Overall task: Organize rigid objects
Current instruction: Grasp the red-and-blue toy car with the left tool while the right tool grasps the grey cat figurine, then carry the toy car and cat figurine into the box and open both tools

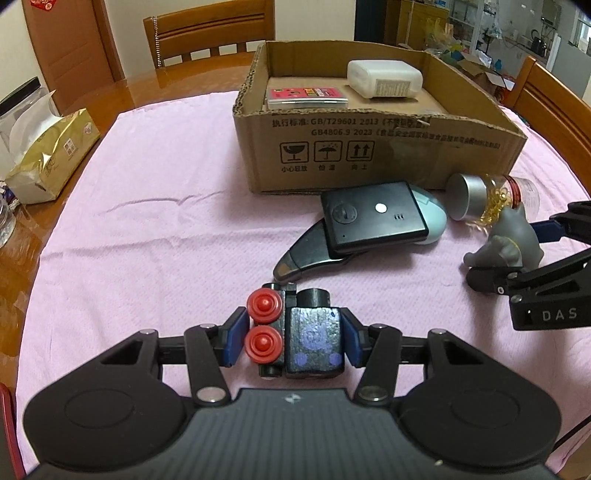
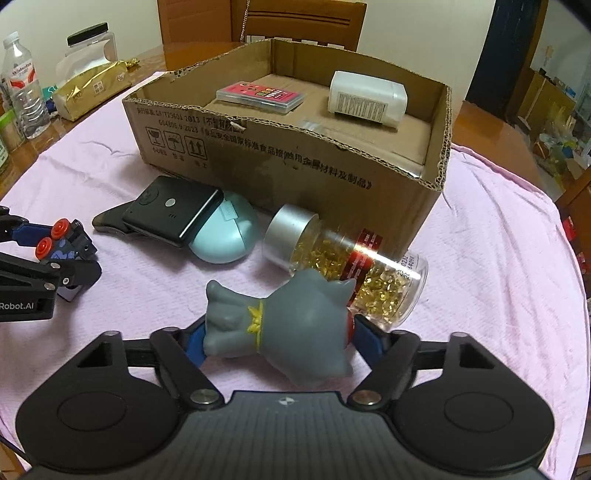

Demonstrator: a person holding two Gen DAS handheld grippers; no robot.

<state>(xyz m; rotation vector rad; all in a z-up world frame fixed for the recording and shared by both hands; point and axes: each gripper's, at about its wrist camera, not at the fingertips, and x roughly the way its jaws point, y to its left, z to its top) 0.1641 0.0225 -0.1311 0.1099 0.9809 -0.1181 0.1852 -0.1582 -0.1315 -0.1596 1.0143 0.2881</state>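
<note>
My left gripper (image 1: 293,338) is shut on a black toy train with red wheels (image 1: 299,332), low over the pink cloth; the train also shows in the right wrist view (image 2: 64,240). My right gripper (image 2: 279,338) is shut on a grey cat figure (image 2: 284,325), seen from the left wrist view (image 1: 509,240) at the right. A cardboard box (image 1: 369,147) stands behind, holding a pink card case (image 1: 306,96) and a white container (image 1: 384,79). In front of it lie a black device (image 1: 373,218) on a pale blue gadget (image 2: 225,232) and a capsule bottle (image 2: 347,262).
A gold tissue pack (image 1: 51,155) and a clear jar (image 1: 18,107) sit at the left table edge. A water bottle (image 2: 24,85) stands far left. Wooden chairs (image 1: 210,33) surround the table. A pink cloth (image 1: 147,221) covers the table.
</note>
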